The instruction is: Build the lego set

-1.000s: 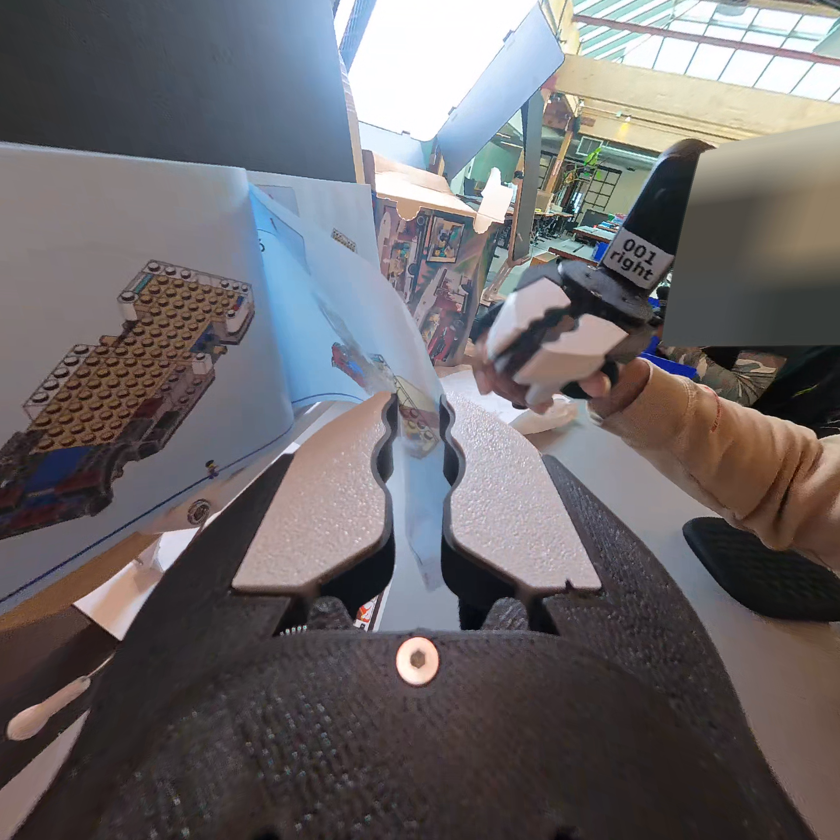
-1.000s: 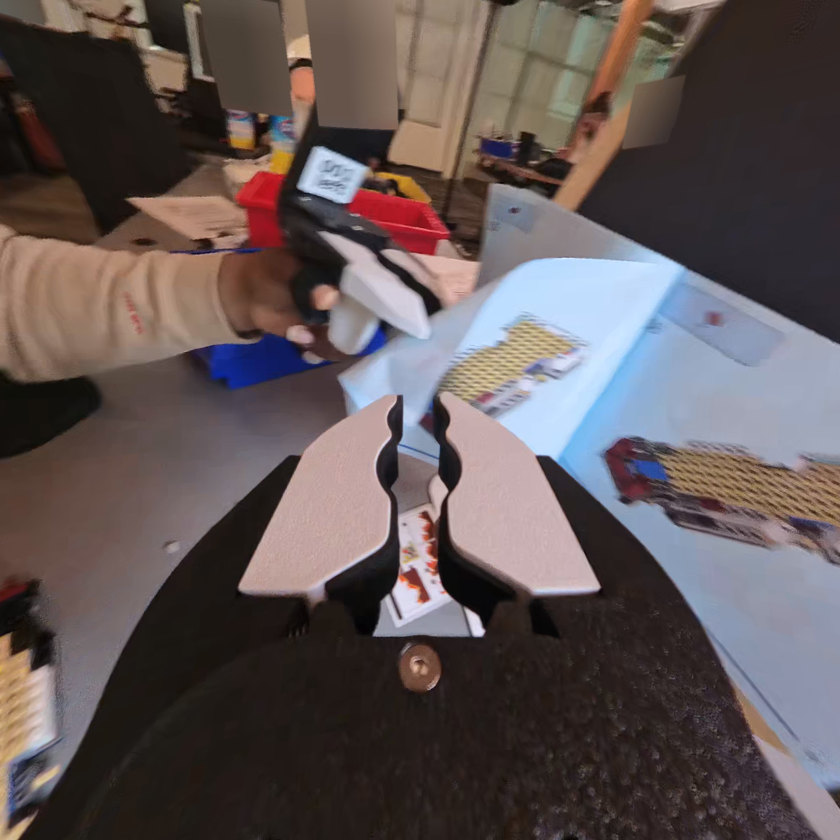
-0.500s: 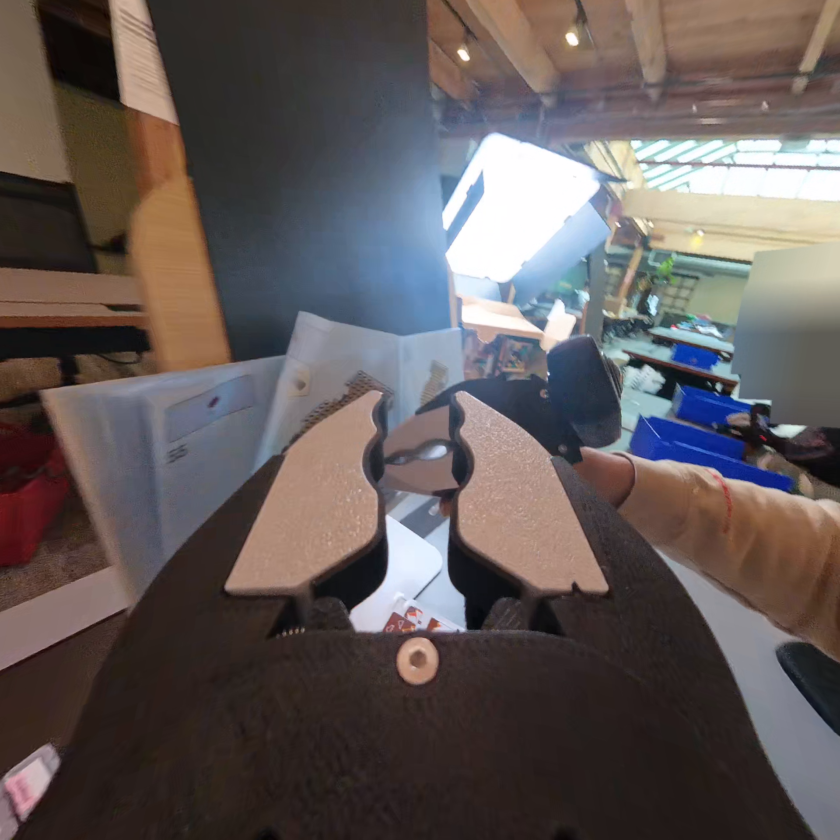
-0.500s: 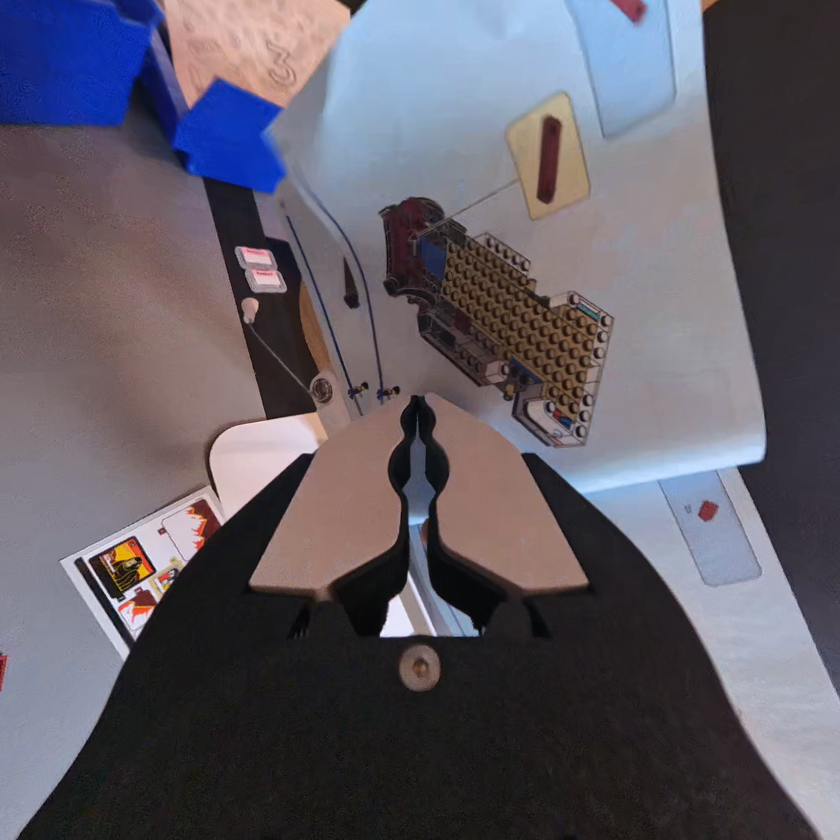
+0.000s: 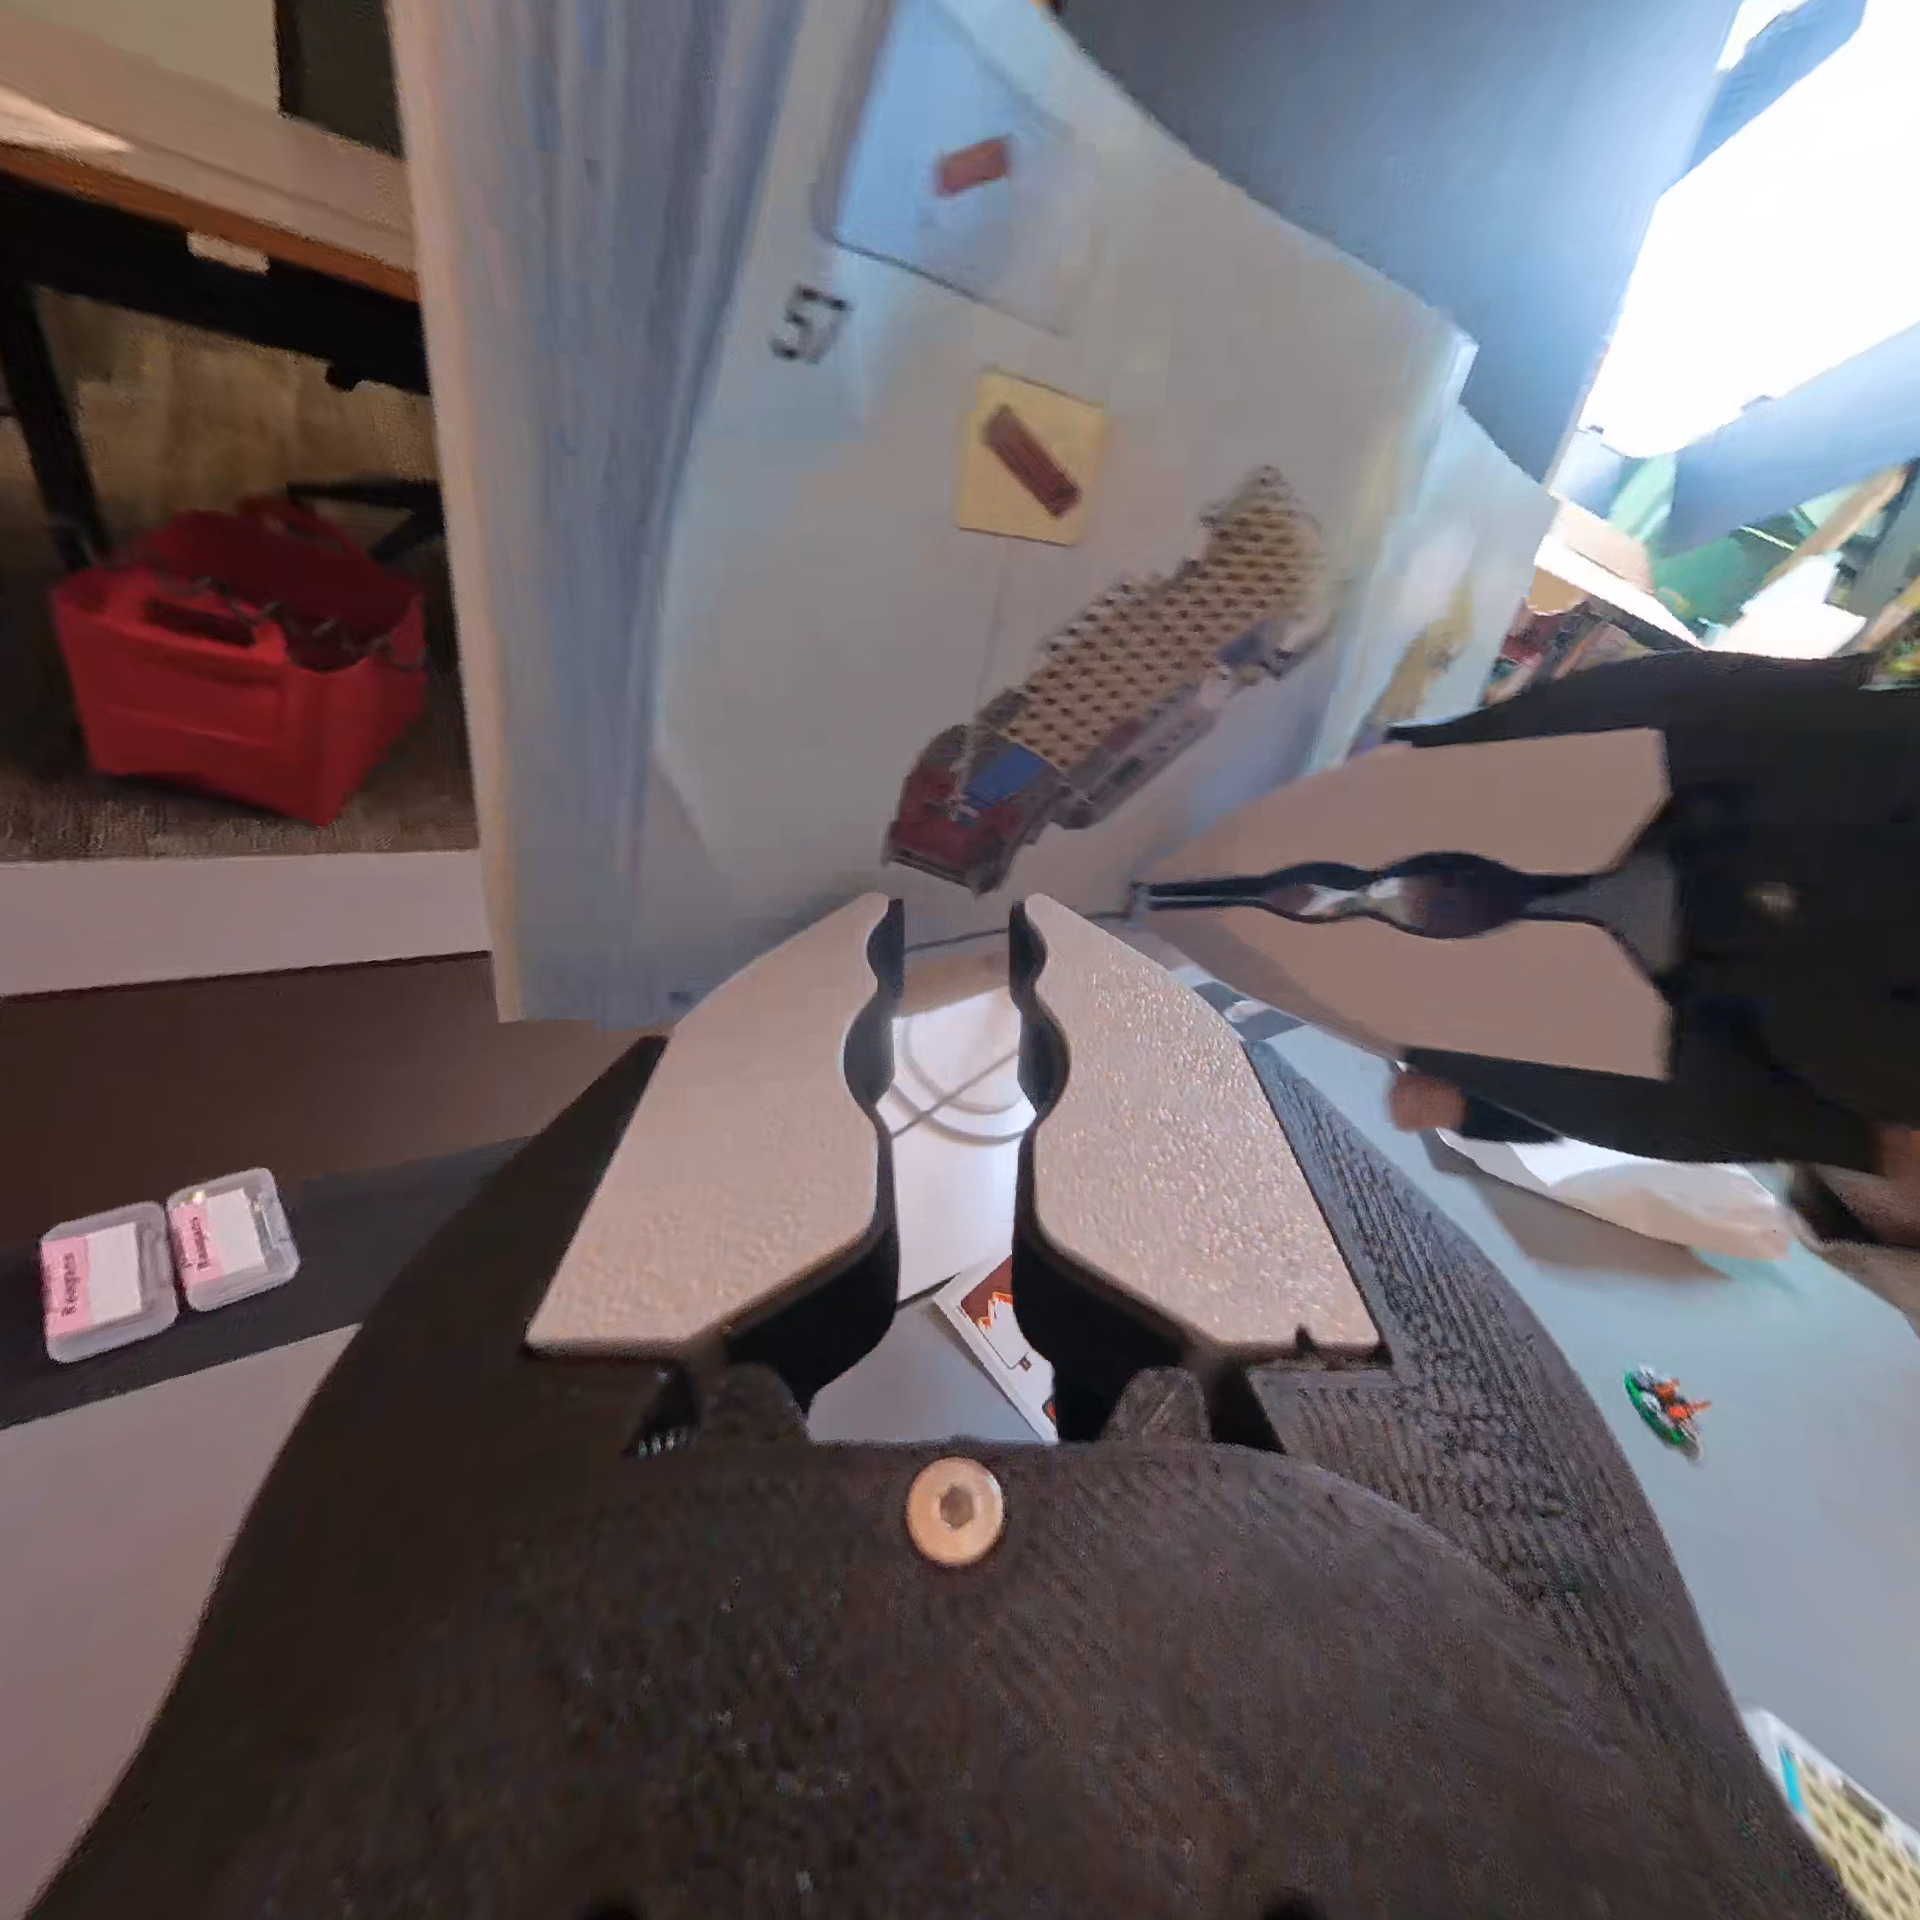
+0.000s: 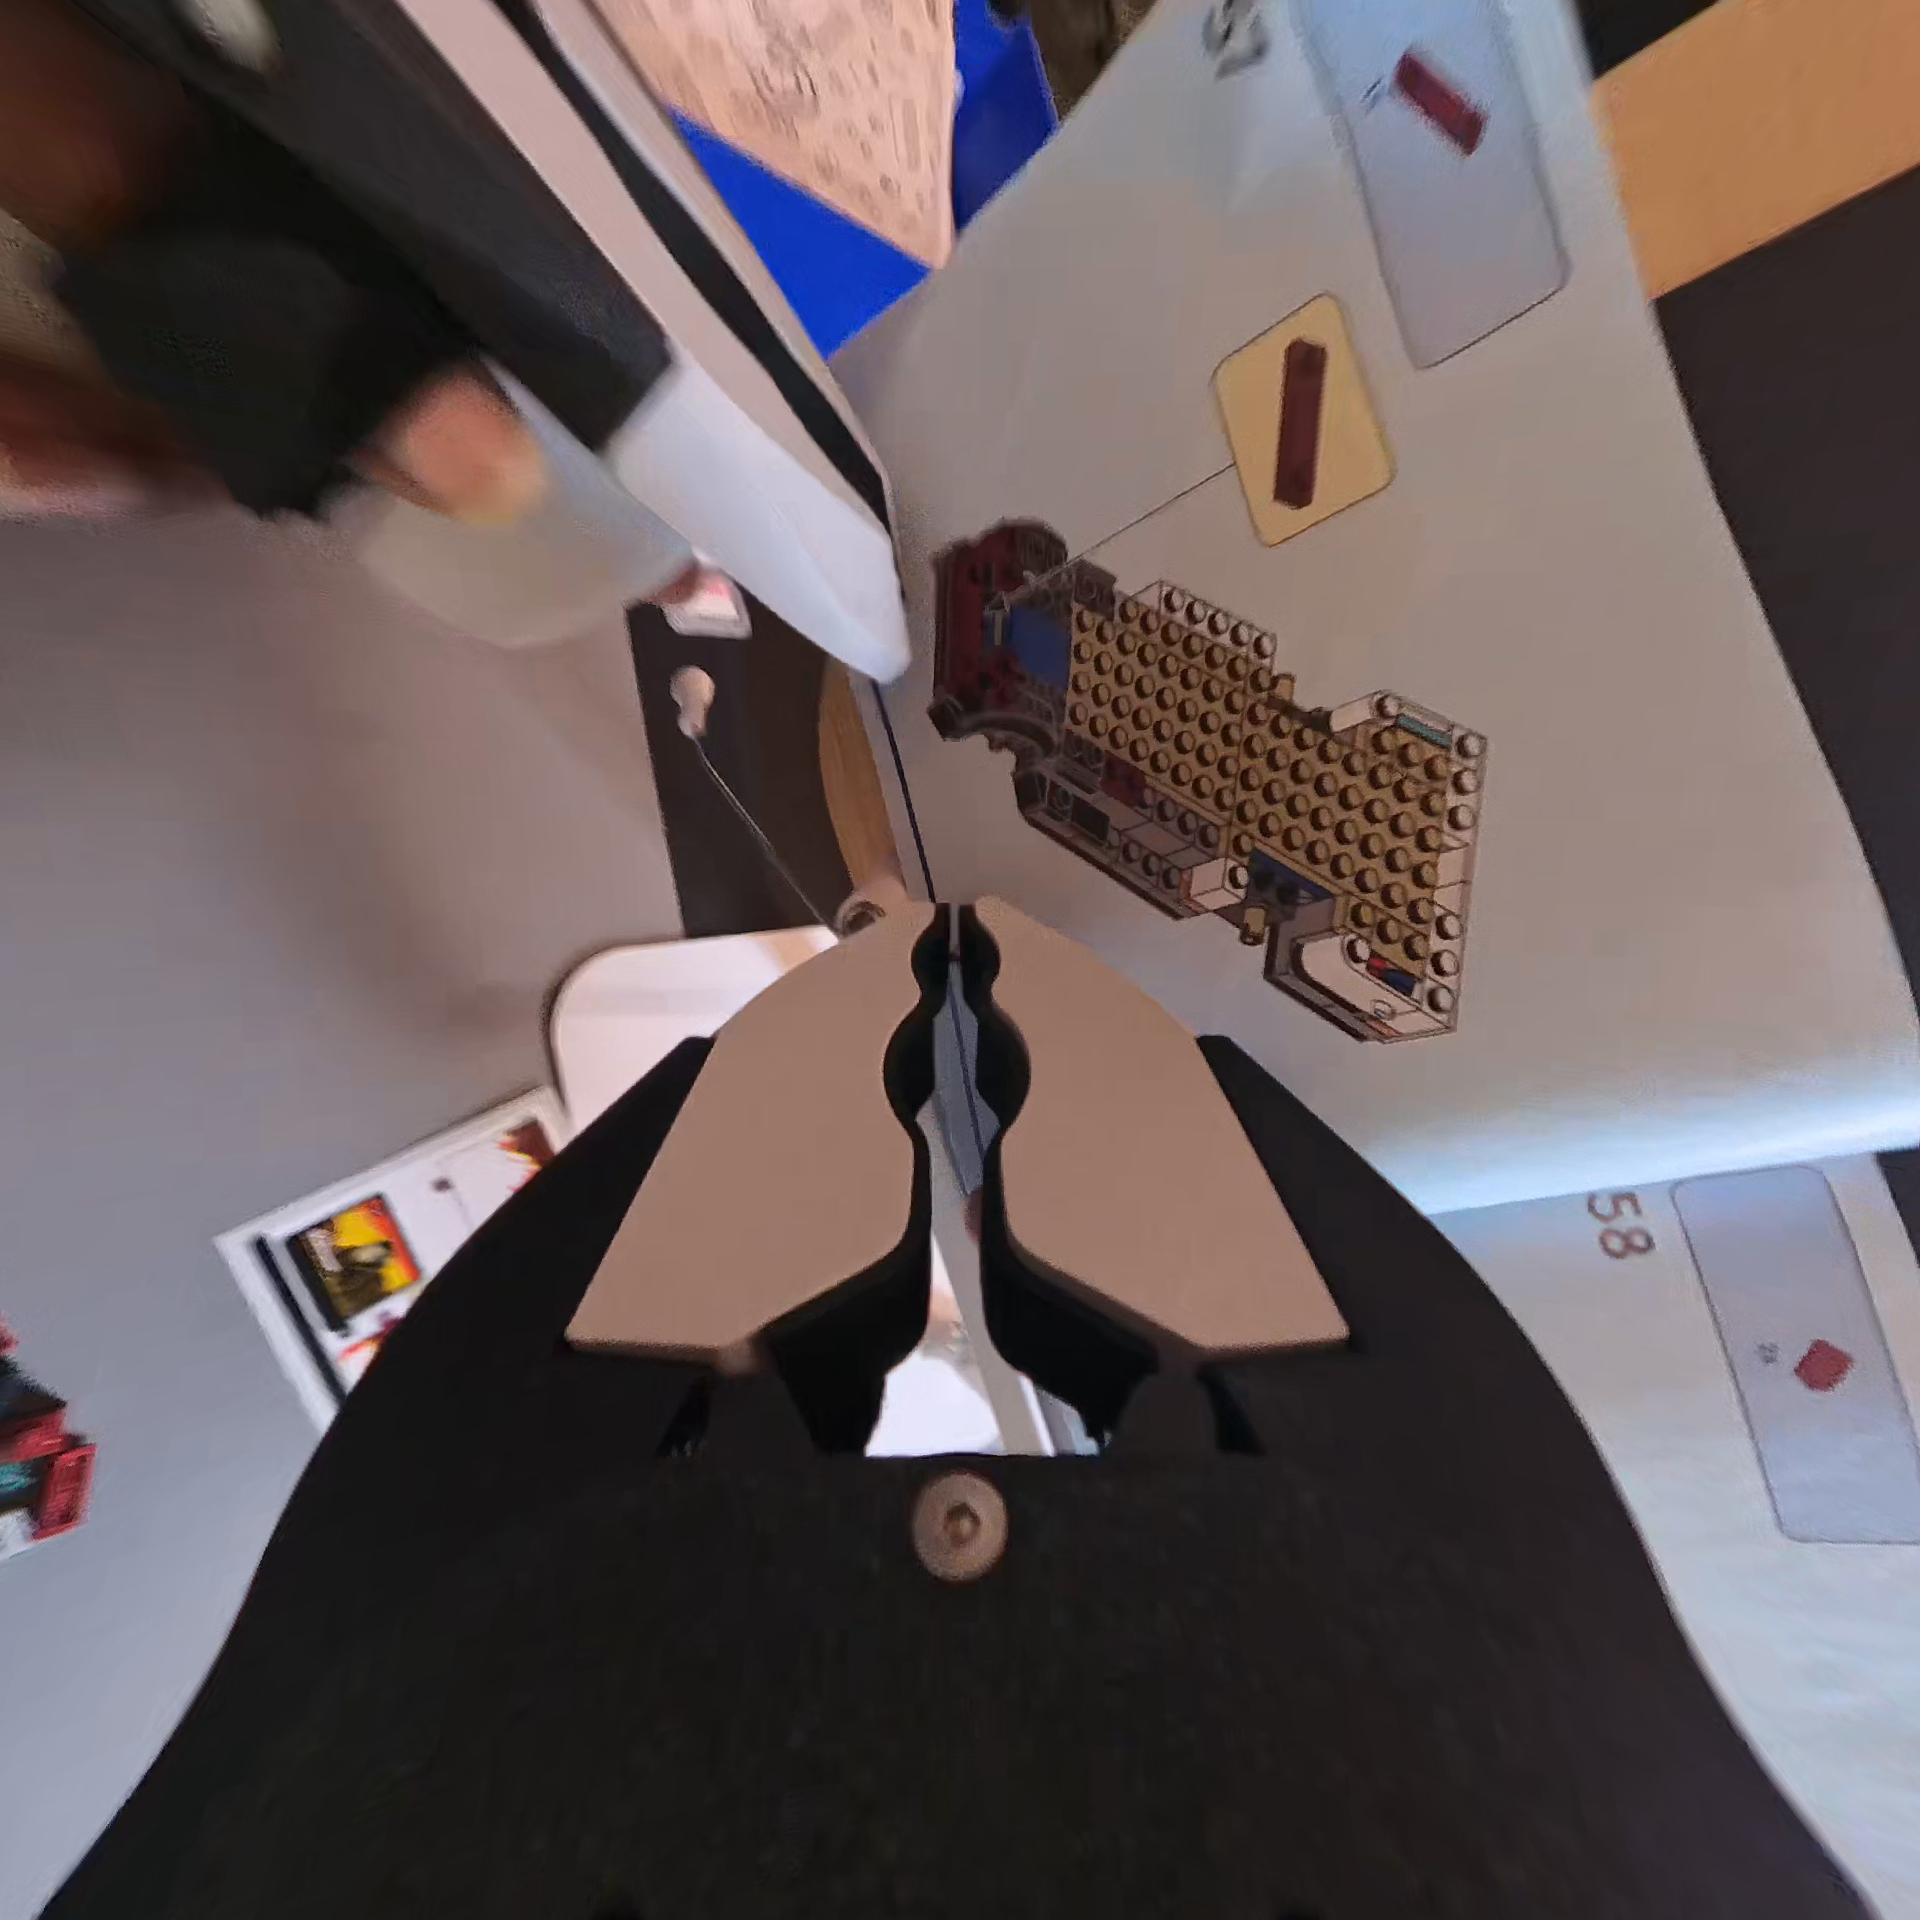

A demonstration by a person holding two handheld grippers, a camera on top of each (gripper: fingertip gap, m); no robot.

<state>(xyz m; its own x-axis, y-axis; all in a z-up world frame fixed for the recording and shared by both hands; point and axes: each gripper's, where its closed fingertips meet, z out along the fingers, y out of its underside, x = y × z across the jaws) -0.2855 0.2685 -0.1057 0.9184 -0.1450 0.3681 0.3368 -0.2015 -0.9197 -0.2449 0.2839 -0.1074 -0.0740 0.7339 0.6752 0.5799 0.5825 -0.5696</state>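
Observation:
An open instruction booklet with pictures of a tan studded brick model lies on the table. My right gripper (image 6: pixel 951 912) is shut on the edge of one pale blue page (image 6: pixel 1351 520), and a thin strip of paper shows between its pads. In the left wrist view the page (image 5: pixel 790 623) stands lifted, with the right gripper (image 5: pixel 1148 891) pinching its lower edge from the right. My left gripper (image 5: pixel 954 909) is open with nothing between its fingers, close in front of the lifted page. It also shows in the right wrist view (image 6: pixel 883 644), its tip at the page's edge.
A sticker sheet (image 6: pixel 353 1268) and a white rounded card (image 6: pixel 665 997) lie under the grippers. Two small clear cases (image 5: pixel 166 1273) sit on a dark strip at the left. A red basket (image 5: pixel 239 686) stands on the floor. A small green and orange piece (image 5: pixel 1662 1403) lies at the right. Across from one pair of fingers to the other is roughly 5 cm. From either gripper's tips it is about 20 cm to the white rounded card (image 6: pixel 665 997).
My right gripper closed on the page's edge and has lifted the page upright. My left gripper swung down towards the page and stays open, its fingers a little closer together.

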